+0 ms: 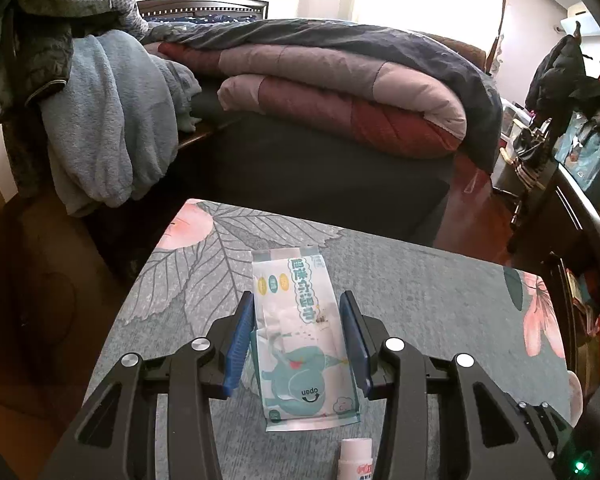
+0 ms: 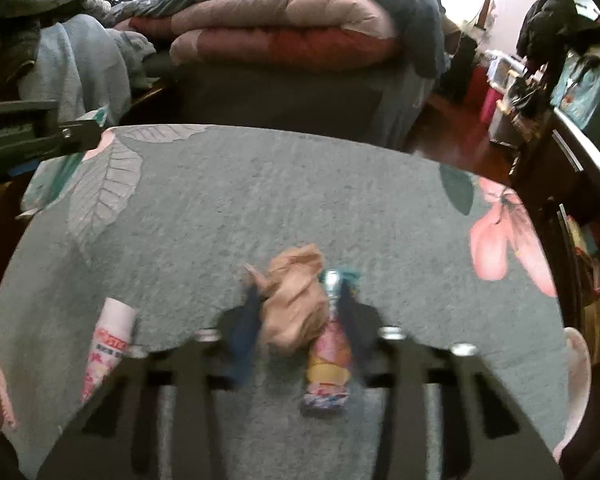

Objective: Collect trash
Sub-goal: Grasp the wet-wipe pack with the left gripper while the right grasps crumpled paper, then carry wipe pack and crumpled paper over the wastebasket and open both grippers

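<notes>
left gripper [image 1: 296, 344] clamps flat glossy wipes packet [image 1: 300, 344] | right gripper [image 2: 296, 320] clenched on crumpled brown paper [image 2: 296, 304]

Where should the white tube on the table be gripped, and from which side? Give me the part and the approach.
Grip the white tube across the middle of its body, coming down from above with one finger on each long side. It lies flat on the table with nothing touching it, so both long sides are free. The ends would likely be harder to pinch.
</notes>
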Tool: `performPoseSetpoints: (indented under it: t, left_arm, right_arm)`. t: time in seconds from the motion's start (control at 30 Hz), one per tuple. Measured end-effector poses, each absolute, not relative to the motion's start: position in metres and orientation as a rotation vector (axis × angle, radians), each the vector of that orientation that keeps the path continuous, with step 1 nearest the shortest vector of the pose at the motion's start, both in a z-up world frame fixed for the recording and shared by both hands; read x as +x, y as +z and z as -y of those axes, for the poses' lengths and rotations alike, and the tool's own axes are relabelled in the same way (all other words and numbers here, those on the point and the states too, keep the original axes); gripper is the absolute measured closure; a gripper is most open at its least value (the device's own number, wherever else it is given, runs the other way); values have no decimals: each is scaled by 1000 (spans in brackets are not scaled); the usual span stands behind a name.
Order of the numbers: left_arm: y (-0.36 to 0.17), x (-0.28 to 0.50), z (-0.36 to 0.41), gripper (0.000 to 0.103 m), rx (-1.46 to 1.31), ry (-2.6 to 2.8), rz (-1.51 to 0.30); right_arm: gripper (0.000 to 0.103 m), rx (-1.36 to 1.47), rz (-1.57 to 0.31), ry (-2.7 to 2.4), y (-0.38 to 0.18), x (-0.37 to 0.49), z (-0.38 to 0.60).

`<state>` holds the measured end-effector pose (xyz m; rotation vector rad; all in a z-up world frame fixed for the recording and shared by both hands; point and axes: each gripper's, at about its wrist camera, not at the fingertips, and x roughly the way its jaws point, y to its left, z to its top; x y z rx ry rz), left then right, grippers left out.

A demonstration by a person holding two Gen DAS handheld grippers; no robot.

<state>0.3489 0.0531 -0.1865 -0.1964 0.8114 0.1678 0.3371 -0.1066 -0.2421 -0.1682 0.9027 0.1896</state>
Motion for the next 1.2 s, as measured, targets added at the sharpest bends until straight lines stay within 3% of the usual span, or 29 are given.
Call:
performPoseSetpoints:
  t: [0.47,1.2]
  left_arm:
    - [-157,306,-9,59,-195,58,-763]
    - [-133,249,142,59,-81,-204,-736]
  right_arm:
    - [79,-12,-853,182,-202,268,176]
    - [78,167,-777,25,-187,174,328]
